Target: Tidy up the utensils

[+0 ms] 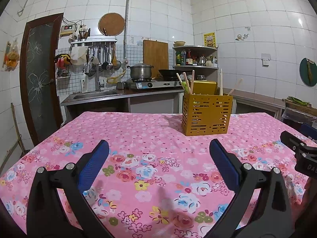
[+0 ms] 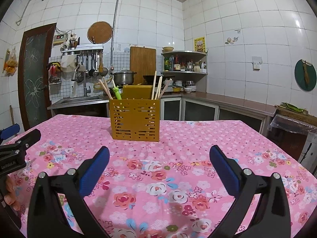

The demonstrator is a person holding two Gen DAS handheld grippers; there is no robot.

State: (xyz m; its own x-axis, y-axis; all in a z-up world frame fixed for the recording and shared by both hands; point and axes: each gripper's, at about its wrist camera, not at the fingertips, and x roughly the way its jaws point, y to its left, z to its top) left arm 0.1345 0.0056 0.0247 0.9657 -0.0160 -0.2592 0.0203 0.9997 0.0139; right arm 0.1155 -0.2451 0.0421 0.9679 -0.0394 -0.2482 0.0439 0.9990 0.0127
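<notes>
A yellow slotted utensil holder (image 1: pixel 207 114) stands on the pink floral tablecloth (image 1: pixel 138 138), far right of centre in the left wrist view and centre in the right wrist view (image 2: pixel 135 119). Several wooden chopsticks (image 2: pixel 156 88) and a green utensil (image 2: pixel 117 93) stand upright in it. My left gripper (image 1: pixel 158 154) is open and empty, well short of the holder. My right gripper (image 2: pixel 159 158) is open and empty, also short of it. Each gripper shows at the other view's edge, the right gripper (image 1: pixel 303 154) and the left gripper (image 2: pixel 13 150).
Behind the table runs a kitchen counter with a sink (image 1: pixel 95 94), a gas stove with a steel pot (image 1: pixel 141 71) and a wok, hanging ladles, and a corner shelf of bottles (image 2: pixel 183 63). A dark door (image 1: pixel 39 75) stands at the left.
</notes>
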